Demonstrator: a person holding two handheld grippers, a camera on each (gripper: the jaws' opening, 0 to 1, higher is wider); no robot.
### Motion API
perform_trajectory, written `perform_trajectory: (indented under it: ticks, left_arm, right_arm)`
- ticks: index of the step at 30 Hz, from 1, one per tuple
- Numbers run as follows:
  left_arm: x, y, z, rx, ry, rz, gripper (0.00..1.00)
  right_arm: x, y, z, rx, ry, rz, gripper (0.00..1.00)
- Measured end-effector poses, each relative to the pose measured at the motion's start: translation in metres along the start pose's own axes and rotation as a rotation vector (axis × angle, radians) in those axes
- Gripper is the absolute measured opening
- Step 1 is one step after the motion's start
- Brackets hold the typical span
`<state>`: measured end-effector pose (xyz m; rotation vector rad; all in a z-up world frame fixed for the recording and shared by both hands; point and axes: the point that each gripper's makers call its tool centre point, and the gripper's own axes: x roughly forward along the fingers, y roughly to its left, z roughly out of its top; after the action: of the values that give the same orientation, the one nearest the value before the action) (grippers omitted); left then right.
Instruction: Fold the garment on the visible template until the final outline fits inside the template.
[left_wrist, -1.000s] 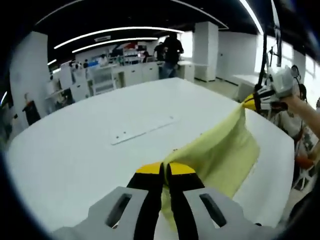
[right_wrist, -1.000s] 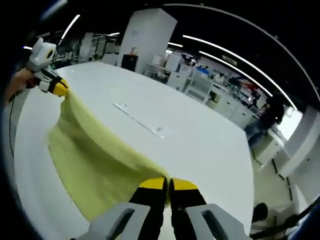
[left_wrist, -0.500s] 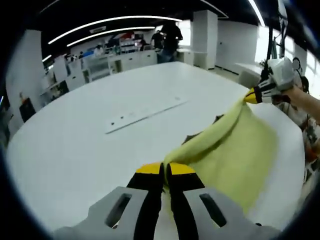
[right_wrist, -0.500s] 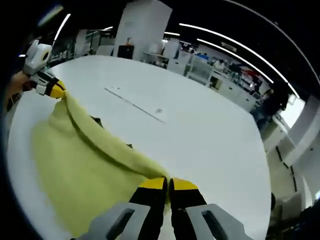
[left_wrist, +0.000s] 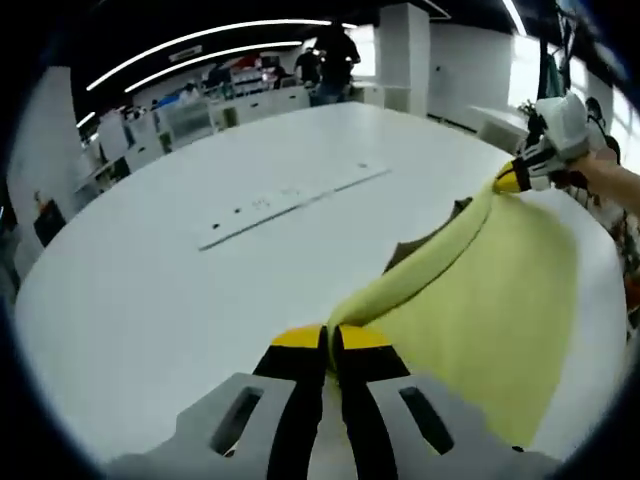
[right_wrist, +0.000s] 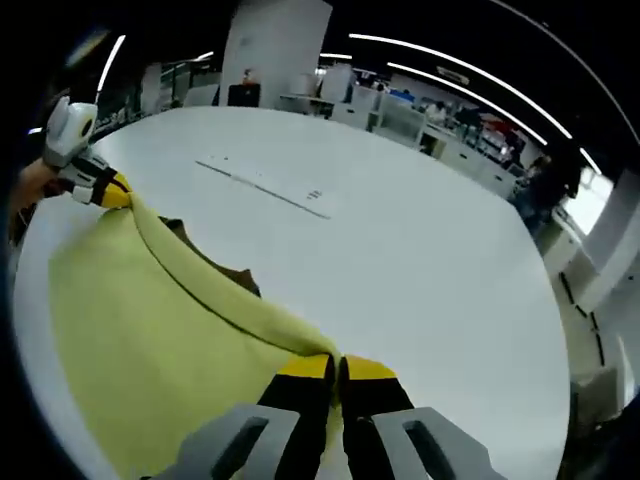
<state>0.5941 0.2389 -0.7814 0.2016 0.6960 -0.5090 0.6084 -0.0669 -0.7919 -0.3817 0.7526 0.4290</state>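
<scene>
A pale yellow garment (left_wrist: 480, 290) hangs stretched between both grippers above a white table (left_wrist: 150, 280). In the left gripper view my left gripper (left_wrist: 331, 340) is shut on one edge of the cloth, and the right gripper (left_wrist: 508, 180) pinches the far corner at the upper right. In the right gripper view my right gripper (right_wrist: 335, 368) is shut on the garment (right_wrist: 150, 320), and the left gripper (right_wrist: 112, 190) holds the other corner at the far left. A dark patch (right_wrist: 215, 265) shows under the cloth's upper fold. A thin template strip (left_wrist: 290, 200) lies on the table beyond.
The template strip (right_wrist: 265, 186) lies flat mid-table. The table's far edge curves round toward white cabinets and shelving (left_wrist: 190, 120). People stand in the background (left_wrist: 335, 60). A hand (left_wrist: 610, 185) holds the right gripper. A white pillar (right_wrist: 270, 50) rises behind the table.
Both grippers have lifted and carried the garment further over the table. The cloth now spreads wider and flatter, and a dark patch under its upper fold has come into sight.
</scene>
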Motion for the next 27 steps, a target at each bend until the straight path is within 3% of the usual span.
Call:
perform_trajectory:
  ticks: [5,7,12,17,22,27]
  left_arm:
    - [0.001,0.003,-0.002,0.033,0.002,0.014,0.03]
    - [-0.001,0.002,0.005,0.053,-0.045,-0.014,0.04]
    - [-0.007,0.001,0.002,0.062,-0.048,-0.059,0.14]
    - [-0.010,0.003,-0.004,0.139,-0.019,-0.061,0.22]
    - [-0.007,0.004,-0.007,0.245,-0.007,-0.043,0.20]
    - [-0.004,0.008,-0.002,0.281,-0.027,-0.003,0.12]
  right_arm:
    - [0.003,0.002,-0.005,-0.008,0.008,0.017,0.03]
    - [0.001,0.000,-0.006,-0.002,-0.004,0.021,0.05]
    - [-0.003,0.005,-0.006,-0.011,-0.020,0.072,0.16]
    - [-0.007,0.009,-0.007,-0.145,-0.015,0.098,0.25]
    - [-0.007,0.003,-0.007,-0.242,-0.006,0.063,0.22]
    - [-0.004,-0.006,-0.012,-0.282,0.017,0.024,0.10]
